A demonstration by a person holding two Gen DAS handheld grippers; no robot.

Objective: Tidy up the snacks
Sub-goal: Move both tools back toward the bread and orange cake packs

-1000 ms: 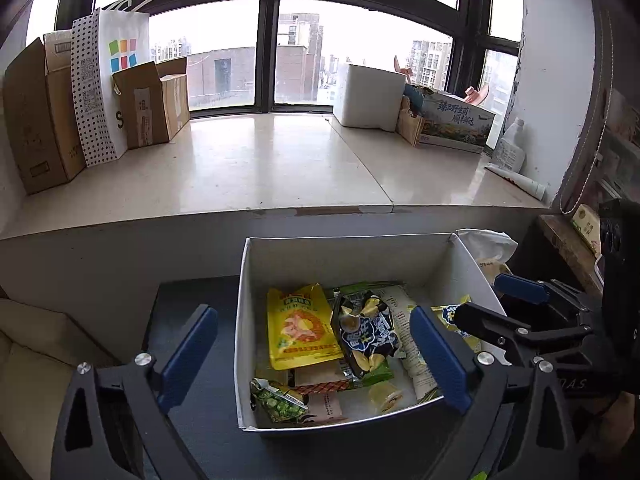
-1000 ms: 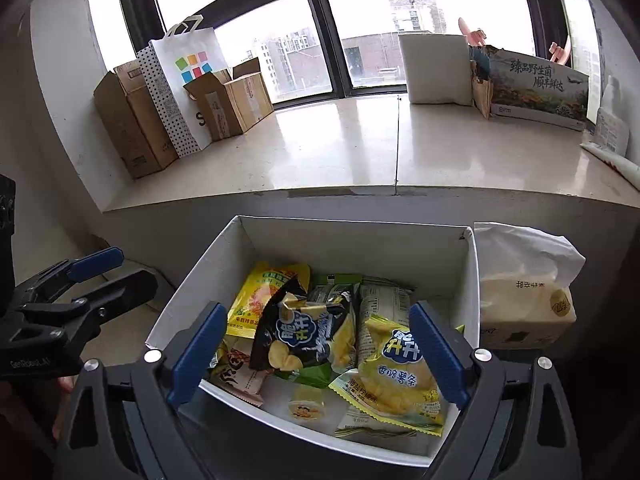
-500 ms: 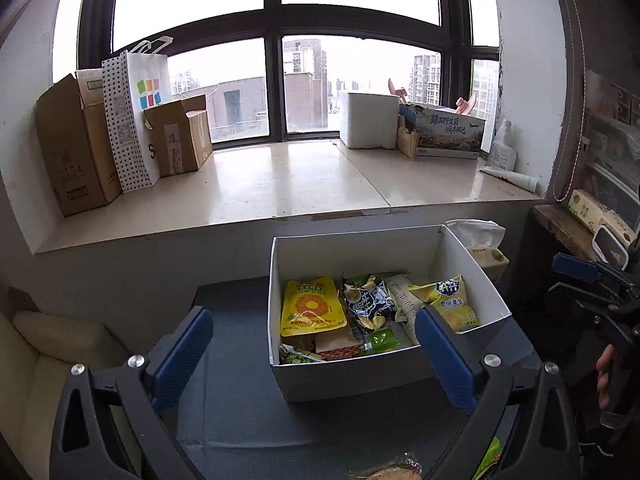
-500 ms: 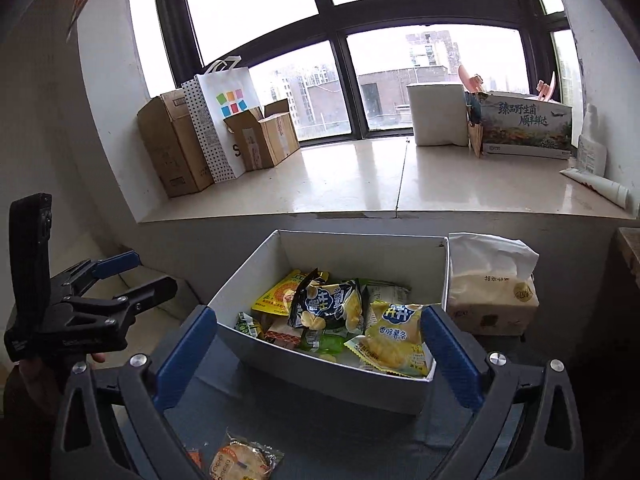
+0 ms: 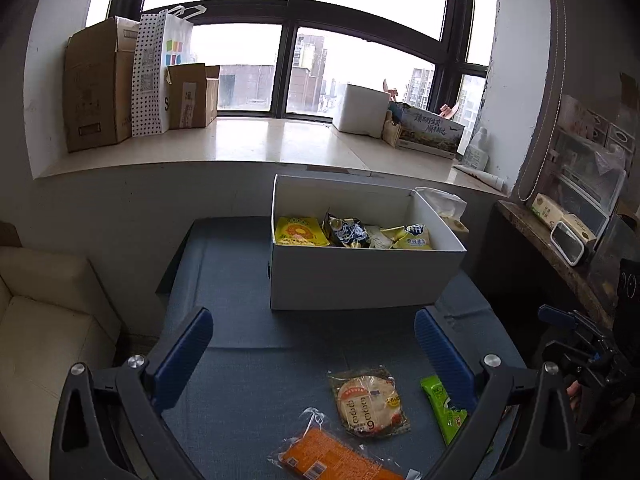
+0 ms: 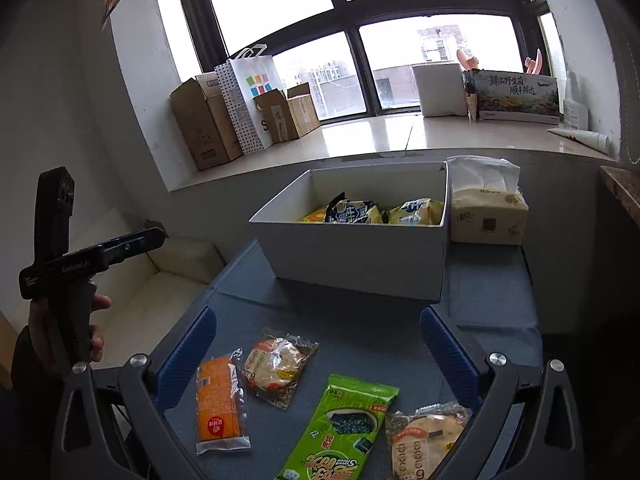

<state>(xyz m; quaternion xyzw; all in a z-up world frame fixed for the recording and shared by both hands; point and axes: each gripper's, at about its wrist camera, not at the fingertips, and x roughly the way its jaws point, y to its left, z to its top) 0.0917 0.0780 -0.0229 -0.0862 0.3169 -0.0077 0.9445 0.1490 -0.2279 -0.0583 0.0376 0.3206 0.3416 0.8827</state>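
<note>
Snacks are split in two groups: a bunch already sit in the white box (image 6: pixel 352 256) at the far side of the blue-grey surface (image 6: pixel 360 324), and four loose packets lie along the near edge. Going left to right in the right wrist view: an orange packet (image 6: pixel 219 404), just beside it a clear-wrapped round cake (image 6: pixel 278 366), then a green seaweed pack (image 6: pixel 346 426), and touching its right side another round cake packet (image 6: pixel 426 438).

The left hand-held gripper (image 5: pixel 312 354) hangs over the near part with its jaws wide and nothing between them. The right hand-held gripper (image 6: pixel 318 350) is the same, jaws spread wide and holding nothing, with the loose packets lying below it.

Between the loose packets and the box front wall there's a bare strip of surface. A tissue pack (image 6: pixel 488 216) sits just beside the box's right wall, so that side is tight. The left edge drops off toward a cream sofa (image 6: pixel 160 292).
</note>
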